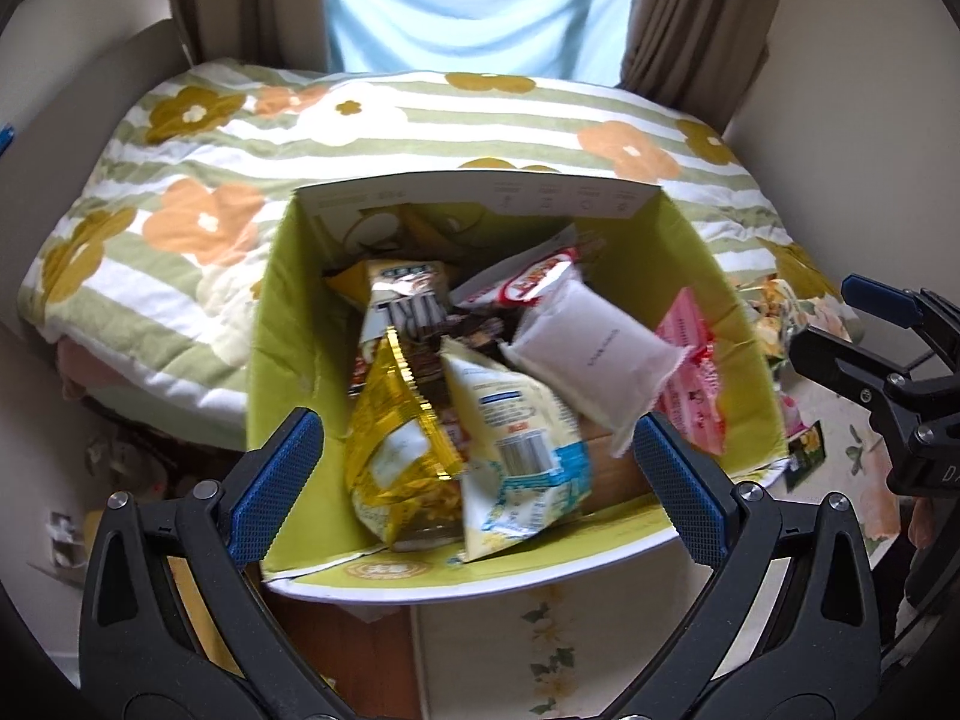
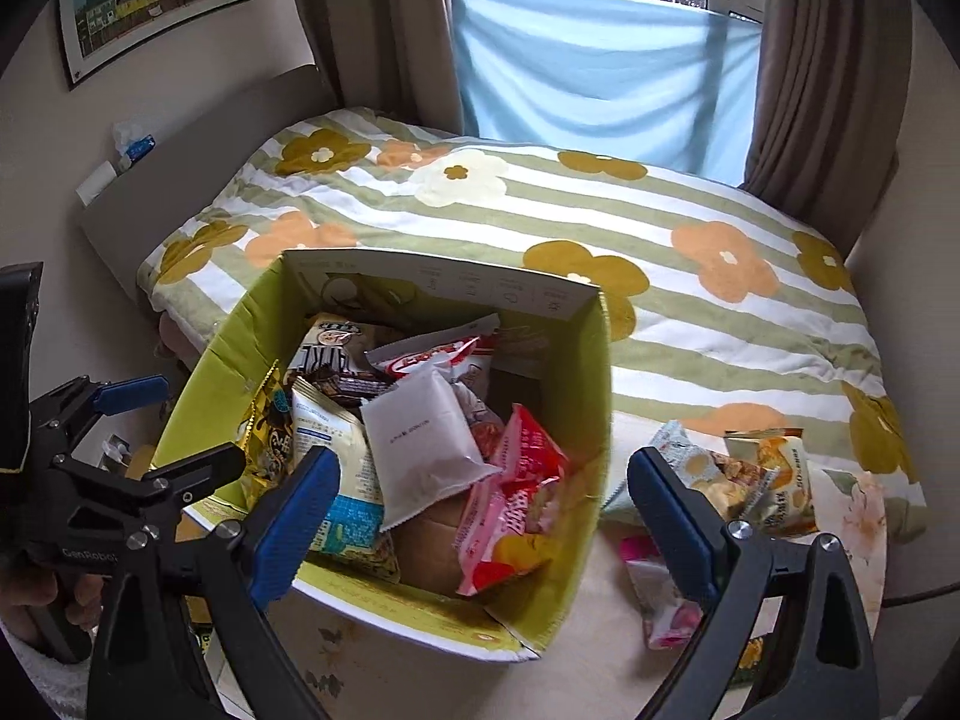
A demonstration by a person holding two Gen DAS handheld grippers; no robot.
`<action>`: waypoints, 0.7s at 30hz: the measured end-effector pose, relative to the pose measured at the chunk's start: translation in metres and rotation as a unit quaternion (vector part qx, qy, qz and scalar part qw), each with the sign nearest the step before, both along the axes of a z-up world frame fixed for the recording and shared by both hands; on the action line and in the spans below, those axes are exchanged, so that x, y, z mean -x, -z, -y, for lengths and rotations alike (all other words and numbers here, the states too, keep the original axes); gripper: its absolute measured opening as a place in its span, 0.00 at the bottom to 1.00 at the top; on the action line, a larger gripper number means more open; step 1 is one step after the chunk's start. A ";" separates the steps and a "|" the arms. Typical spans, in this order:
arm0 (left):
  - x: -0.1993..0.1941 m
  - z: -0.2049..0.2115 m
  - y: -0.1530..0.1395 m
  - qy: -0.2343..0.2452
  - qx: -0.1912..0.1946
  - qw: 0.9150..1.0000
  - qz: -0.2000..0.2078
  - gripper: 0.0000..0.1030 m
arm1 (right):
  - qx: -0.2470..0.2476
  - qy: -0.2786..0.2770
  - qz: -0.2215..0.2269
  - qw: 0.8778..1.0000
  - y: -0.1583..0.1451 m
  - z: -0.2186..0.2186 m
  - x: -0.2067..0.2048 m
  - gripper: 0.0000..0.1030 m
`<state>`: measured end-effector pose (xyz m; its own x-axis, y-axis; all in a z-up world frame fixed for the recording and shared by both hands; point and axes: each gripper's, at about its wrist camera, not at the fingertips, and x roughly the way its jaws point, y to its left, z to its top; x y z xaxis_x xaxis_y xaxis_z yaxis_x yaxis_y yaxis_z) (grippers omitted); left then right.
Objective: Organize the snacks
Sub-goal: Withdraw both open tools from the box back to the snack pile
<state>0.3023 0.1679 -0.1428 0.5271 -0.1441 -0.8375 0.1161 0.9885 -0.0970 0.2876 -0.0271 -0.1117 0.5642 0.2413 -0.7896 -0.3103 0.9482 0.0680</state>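
Observation:
An open green cardboard box (image 1: 282, 312) holds several snack bags: a white packet (image 1: 591, 354), a gold bag (image 1: 399, 438), a white-and-blue bag (image 1: 516, 450), a pink bag (image 1: 690, 360). The box also shows in the right wrist view (image 2: 591, 396), with the white packet (image 2: 423, 444) and pink bag (image 2: 516, 510) inside. My left gripper (image 1: 474, 486) is open and empty above the box's near side. My right gripper (image 2: 480, 516) is open and empty over the box's near right corner. Loose snack packets (image 2: 750, 480) and a pink wrapper (image 2: 666, 606) lie on the table right of the box.
A bed with a green-striped flowered blanket (image 2: 600, 216) lies behind the box. Brown curtains (image 2: 822, 60) and a blue cloth (image 2: 600, 54) hang at the window. The box stands on a flowered tabletop (image 2: 600, 660). A framed picture (image 2: 156, 0) hangs at upper left.

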 end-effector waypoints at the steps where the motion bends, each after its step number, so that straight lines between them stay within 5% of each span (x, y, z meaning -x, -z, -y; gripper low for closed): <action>1: 0.000 0.005 -0.003 0.002 0.001 1.000 0.003 1.00 | 0.000 0.005 0.003 1.000 -0.003 0.009 0.003 0.93; 12: 0.005 0.093 -0.024 0.010 -0.029 0.999 0.041 1.00 | 0.003 0.053 0.038 0.998 -0.013 0.122 0.025 0.93; 21: 0.008 0.215 -0.021 0.049 -0.049 0.997 0.043 1.00 | 0.006 0.055 0.026 0.998 -0.003 0.209 0.022 0.93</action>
<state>0.2938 -0.0469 -0.1222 0.5856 -0.1185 -0.8019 0.2170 0.9761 0.0142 0.2657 -0.2366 -0.1090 0.6263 0.1668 -0.7615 -0.2073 0.9773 0.0436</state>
